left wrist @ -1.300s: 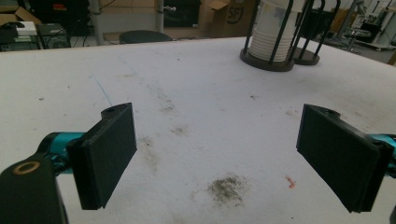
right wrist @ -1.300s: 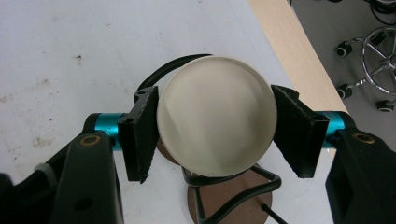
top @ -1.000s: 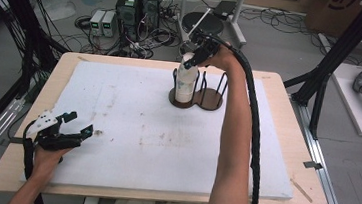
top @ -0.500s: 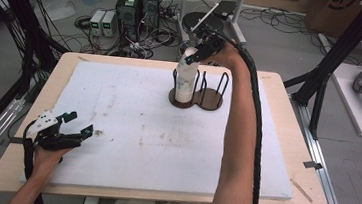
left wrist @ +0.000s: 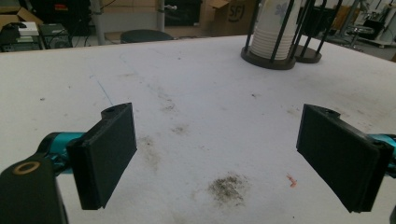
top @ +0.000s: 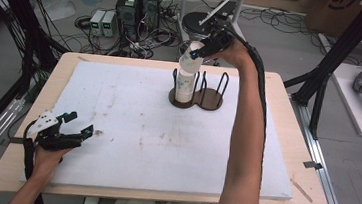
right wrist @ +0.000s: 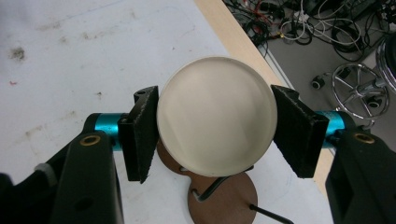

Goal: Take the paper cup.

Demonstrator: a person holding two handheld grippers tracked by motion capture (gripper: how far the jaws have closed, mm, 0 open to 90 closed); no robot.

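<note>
A white paper cup with a faint print hangs tilted above the stack of cups, and my right gripper is shut on it. The stack stands in the left ring of a dark wire cup holder at the far middle of the table. In the right gripper view the cup's round bottom sits between the black pads of the right gripper, with the holder's base below. My left gripper rests open and empty near the front left; in its own view the left gripper faces the stack.
A white stained mat covers the wooden table. The holder's right ring stands empty. Black frame posts, cables and equipment boxes lie on the floor beyond the far edge.
My right gripper has risen with the top cup, pulling it off the stack and tilting it. The left gripper has stayed where it was.
</note>
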